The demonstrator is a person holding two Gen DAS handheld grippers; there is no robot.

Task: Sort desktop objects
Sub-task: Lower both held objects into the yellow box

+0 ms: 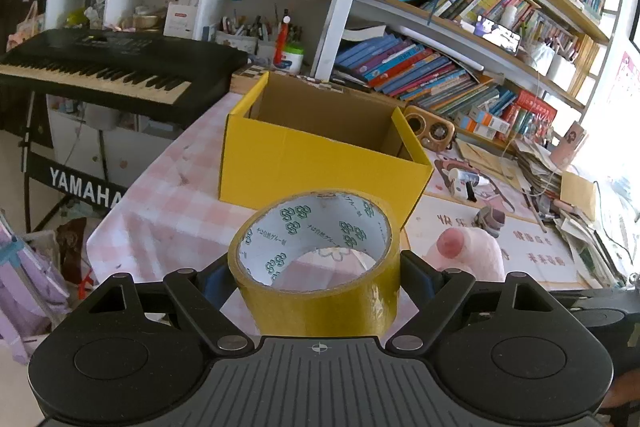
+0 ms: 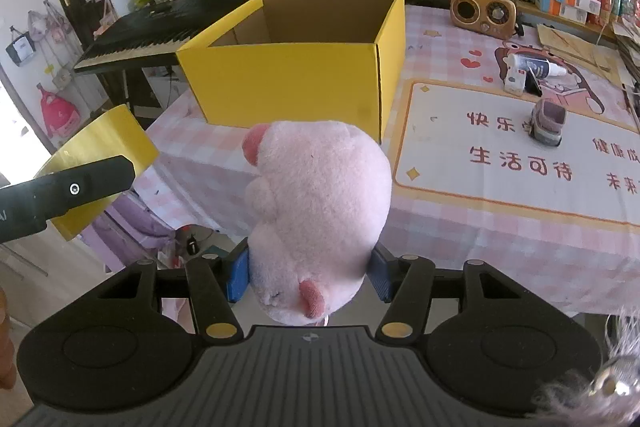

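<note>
My left gripper [image 1: 316, 277] is shut on a roll of yellow tape [image 1: 320, 291], held above the near edge of the pink checked table. The roll [image 2: 96, 155] and one left finger also show at the left of the right wrist view. My right gripper [image 2: 308, 275] is shut on a pink plush pig [image 2: 316, 211], its blue pads pressed into the toy's sides; the pig [image 1: 468, 251] shows low right in the left wrist view. An open yellow cardboard box [image 1: 320, 163] [image 2: 296, 83] stands on the table just beyond both grippers, with nothing visible inside it.
On the table mat right of the box lie a small toy shoe [image 2: 548, 123], a white spray bottle [image 2: 536, 67] and a wooden radio [image 2: 484, 13]. A black keyboard [image 1: 108, 71] stands left of the table. Bookshelves [image 1: 440, 75] run behind.
</note>
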